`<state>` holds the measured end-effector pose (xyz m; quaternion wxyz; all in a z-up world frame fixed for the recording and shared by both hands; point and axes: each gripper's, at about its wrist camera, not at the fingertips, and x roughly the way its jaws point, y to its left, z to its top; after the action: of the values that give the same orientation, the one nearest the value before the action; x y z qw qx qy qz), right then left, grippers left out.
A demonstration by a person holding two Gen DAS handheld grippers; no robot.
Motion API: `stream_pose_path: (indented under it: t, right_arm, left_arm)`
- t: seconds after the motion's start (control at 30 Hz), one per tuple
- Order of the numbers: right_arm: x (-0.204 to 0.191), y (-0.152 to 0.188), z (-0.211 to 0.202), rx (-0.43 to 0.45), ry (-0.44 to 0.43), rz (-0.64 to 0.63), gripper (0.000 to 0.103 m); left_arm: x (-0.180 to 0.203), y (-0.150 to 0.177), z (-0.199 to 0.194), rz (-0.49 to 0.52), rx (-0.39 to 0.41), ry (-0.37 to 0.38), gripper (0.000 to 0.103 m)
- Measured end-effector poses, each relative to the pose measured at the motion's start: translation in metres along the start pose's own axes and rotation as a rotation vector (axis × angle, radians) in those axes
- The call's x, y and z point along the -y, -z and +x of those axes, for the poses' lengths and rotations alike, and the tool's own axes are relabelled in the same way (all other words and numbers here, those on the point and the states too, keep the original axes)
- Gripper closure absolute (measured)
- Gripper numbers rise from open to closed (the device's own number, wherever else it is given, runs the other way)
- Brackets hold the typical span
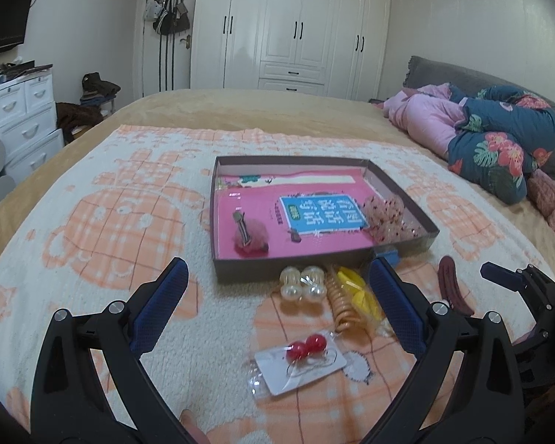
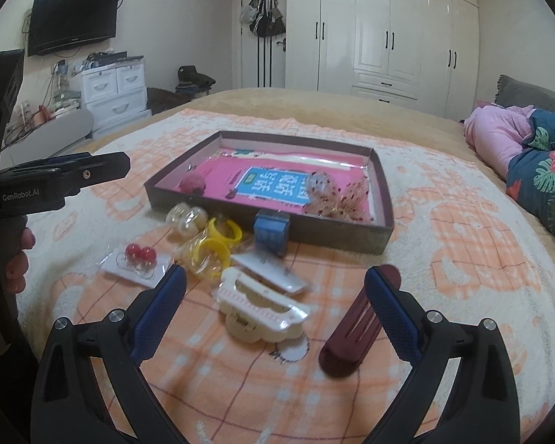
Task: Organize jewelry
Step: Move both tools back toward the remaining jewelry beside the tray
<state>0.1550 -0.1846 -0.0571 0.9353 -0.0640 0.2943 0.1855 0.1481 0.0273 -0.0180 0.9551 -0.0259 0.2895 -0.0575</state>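
Observation:
A shallow dark box (image 1: 307,264) (image 2: 383,181) with a pink bottom lies on the bed. It holds a pink pom-pom clip (image 1: 249,233) and a beaded scrunchie (image 1: 384,216) (image 2: 333,196). In front of it lie pearl balls (image 1: 302,284), red ball earrings on a card (image 1: 307,349) (image 2: 140,255), yellow rings (image 2: 218,244), a gold coil (image 1: 342,309), a blue clip (image 2: 272,231), a white claw clip (image 2: 257,307) and a maroon hair clip (image 2: 355,329). My left gripper (image 1: 277,296) is open above the earrings. My right gripper (image 2: 273,299) is open above the white claw clip.
A peach and white patterned blanket (image 1: 92,222) covers the bed. Folded pink and floral quilts (image 1: 492,137) lie at the right. White wardrobes (image 2: 388,29), a drawer unit (image 2: 114,88) and a wall television (image 2: 72,18) stand beyond the bed.

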Motion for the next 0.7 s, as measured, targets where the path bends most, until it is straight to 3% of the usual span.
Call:
stream_pose_path:
  t: [0.7]
  right_arm:
    - [-0.007,0.021,0.041,-0.132,-0.012,0.048,0.009]
  left_arm:
    - [0.002,0.022,0.048,0.049,-0.157,-0.041,0.014]
